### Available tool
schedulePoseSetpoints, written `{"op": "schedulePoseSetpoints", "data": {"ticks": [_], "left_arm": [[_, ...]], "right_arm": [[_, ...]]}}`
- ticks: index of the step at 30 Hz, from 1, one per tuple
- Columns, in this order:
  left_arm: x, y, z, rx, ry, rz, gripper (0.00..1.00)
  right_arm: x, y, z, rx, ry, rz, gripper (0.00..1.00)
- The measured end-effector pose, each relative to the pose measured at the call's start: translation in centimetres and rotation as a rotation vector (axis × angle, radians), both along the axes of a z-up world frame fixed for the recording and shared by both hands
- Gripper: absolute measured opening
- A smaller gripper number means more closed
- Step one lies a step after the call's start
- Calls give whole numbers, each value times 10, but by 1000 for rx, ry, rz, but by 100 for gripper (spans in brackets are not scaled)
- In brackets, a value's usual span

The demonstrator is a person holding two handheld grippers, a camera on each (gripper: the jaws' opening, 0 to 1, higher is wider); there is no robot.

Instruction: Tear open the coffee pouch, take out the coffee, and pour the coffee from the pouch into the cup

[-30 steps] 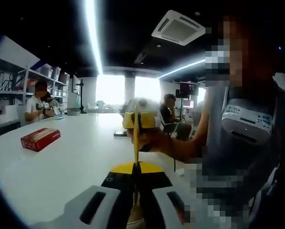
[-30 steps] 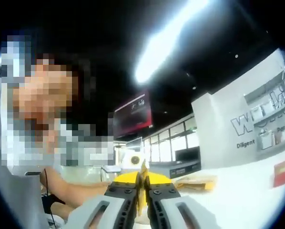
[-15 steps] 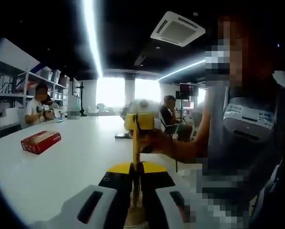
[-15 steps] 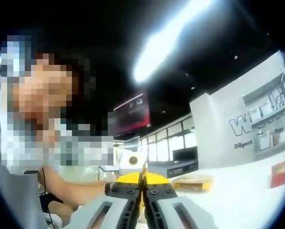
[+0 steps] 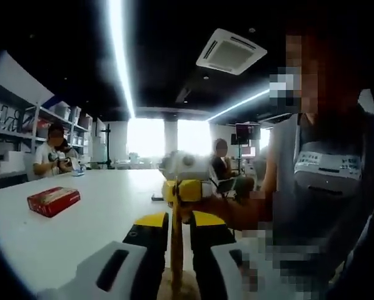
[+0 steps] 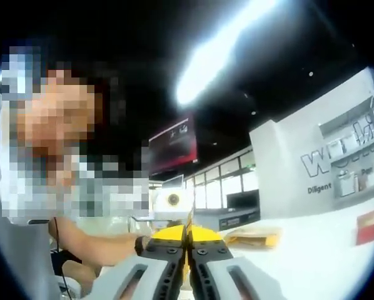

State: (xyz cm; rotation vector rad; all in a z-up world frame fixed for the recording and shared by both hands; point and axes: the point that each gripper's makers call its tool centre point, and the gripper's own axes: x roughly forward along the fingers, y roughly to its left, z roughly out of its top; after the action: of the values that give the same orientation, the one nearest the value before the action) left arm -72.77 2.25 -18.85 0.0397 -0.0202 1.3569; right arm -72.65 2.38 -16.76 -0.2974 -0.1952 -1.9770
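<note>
This is an open-plan office or lab: a long white table (image 5: 80,212) runs toward bright far windows (image 5: 146,135), with storage shelves (image 5: 24,122) at left, a ceiling air-conditioning unit (image 5: 231,51), strip lights (image 5: 119,56), wall screens (image 6: 172,145) and seated people (image 5: 52,156).

- Left gripper view: rides low behind its own tongs (image 5: 172,228), looking along them over the white tabletop (image 5: 80,215) toward bright windows (image 5: 165,136) at the far end; the other tongs (image 5: 186,187) close ahead, facing back.
- Right gripper view: rides behind its own tongs (image 6: 187,240), tilted upward, facing the ceiling light strip (image 6: 218,53) and a white wall with lettering (image 6: 328,159); the other tongs (image 6: 171,201) just beyond.
- Shared: the thin yellow coffee pouch (image 5: 174,237) edge-on between both tongs, the tabletop, a person's forearm (image 6: 96,240).
</note>
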Motion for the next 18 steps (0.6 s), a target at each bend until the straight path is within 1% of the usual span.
{"op": "schedulePoseSetpoints", "data": {"ticks": [3,4,6,7,8,12,14,15,16,17,18], "left_arm": [[1,2,3,11,9,4,16],[0,3,3,14,20,11,15],[1,4,2,8,28,10,14],[1,5,0,-1,44,17,12],[1,6,0,3,64,26,9],[2,5,3,10,55,19,8],[2,6,4,12,58,25,5],[2,5,4,5,42,22,5],[2,6,4,5,39,27,4],[2,6,4,-2,19,20,4],[1,6,3,-6,14,22,3]], "right_arm": [[0,-2,1,-2,2,2,2],[0,-3,1,-2,3,3,2],[1,-5,1,0,5,5,2],[1,-5,1,0,7,5,2],[1,-6,2,1,8,6,2],[3,-5,4,-3,16,8,2],[3,-5,5,-1,21,6,2],[3,-5,5,2,21,6,2],[3,-5,6,2,23,5,2],[3,-5,6,4,23,4,2],[3,-5,5,6,22,5,2]]}}
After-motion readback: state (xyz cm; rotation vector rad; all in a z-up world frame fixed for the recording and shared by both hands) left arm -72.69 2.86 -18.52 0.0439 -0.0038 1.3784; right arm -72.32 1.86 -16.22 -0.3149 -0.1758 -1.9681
